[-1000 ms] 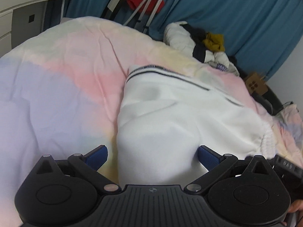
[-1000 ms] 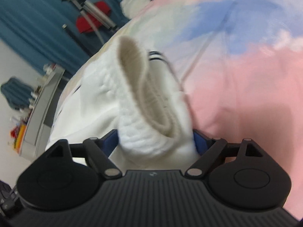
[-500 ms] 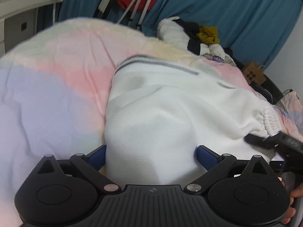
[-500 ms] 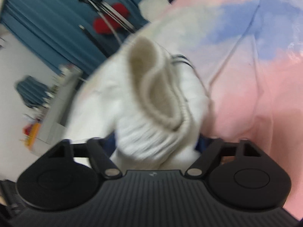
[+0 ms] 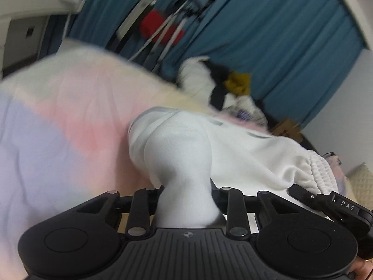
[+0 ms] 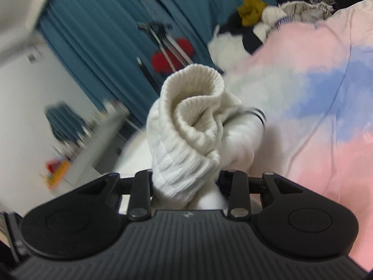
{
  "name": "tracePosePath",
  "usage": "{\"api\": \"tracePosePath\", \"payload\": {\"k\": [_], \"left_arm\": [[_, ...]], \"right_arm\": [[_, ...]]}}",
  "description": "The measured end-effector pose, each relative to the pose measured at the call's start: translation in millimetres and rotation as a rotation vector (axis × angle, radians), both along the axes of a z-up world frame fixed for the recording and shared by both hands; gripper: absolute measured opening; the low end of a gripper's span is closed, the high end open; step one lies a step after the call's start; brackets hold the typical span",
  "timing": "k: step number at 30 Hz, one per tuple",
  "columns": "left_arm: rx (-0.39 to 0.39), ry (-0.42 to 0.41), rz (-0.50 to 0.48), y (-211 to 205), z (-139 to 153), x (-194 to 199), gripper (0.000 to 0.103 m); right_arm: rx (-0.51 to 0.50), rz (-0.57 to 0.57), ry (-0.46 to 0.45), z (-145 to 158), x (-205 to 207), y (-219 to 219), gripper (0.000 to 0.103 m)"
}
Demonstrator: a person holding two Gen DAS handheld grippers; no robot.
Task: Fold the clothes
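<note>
A white sweatshirt (image 5: 209, 144) with thin dark stripes lies on the pastel bed cover (image 5: 58, 121). My left gripper (image 5: 186, 198) is shut on a bunched fold of its plain white cloth, lifted off the bed. My right gripper (image 6: 186, 186) is shut on its ribbed cuff or hem (image 6: 186, 126), which curls up in front of the camera. The right gripper's black body also shows at the right edge of the left wrist view (image 5: 326, 203), close beside the ribbed edge (image 5: 321, 172). The fingertips of both grippers are hidden by cloth.
A pile of other clothes (image 5: 223, 86), white, black and mustard, lies at the bed's far end before blue curtains (image 5: 279, 35). A tripod with a red item (image 5: 163, 28) stands by the curtains. A white shelf unit (image 5: 23, 23) stands left. A cardboard box (image 5: 286, 128) sits right.
Both grippers went from open around the cloth to shut on it. The sweatshirt has been gathered and lifted, and both views have tilted upward.
</note>
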State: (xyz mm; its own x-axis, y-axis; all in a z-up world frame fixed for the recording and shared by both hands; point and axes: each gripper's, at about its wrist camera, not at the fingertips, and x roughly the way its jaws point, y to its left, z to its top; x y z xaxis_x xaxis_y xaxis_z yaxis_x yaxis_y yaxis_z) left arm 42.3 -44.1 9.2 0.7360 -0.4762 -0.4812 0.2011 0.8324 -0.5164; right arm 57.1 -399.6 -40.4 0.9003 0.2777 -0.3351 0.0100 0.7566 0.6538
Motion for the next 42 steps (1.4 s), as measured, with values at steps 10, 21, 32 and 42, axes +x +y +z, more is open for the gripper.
{"api": "tracePosePath", "payload": {"k": [10,21,32,42], "left_arm": [[-0.022,-0.165,-0.199,-172.4,79.4,48.6,0.031],[0.060,-0.019,-0.478,-404.7,-30.4,128.7,0.031],[0.272,-0.014,-0.634,-380.9,-104.5,138.3,0.058],[0.418,-0.180,-0.564,-350.0,-16.9,48.1,0.086]], "right_arm": [[0.048,-0.294,-0.202,57.5,-53.1,-131.9,0.036],[-0.005,-0.588,0.061,-19.7,-55.9,-282.6,0.036],[-0.015,-0.509,0.271,-88.6,-63.1,-274.8,0.045],[-0.136,-0.528,0.326,-11.8,-125.6,-227.6,0.053]]}}
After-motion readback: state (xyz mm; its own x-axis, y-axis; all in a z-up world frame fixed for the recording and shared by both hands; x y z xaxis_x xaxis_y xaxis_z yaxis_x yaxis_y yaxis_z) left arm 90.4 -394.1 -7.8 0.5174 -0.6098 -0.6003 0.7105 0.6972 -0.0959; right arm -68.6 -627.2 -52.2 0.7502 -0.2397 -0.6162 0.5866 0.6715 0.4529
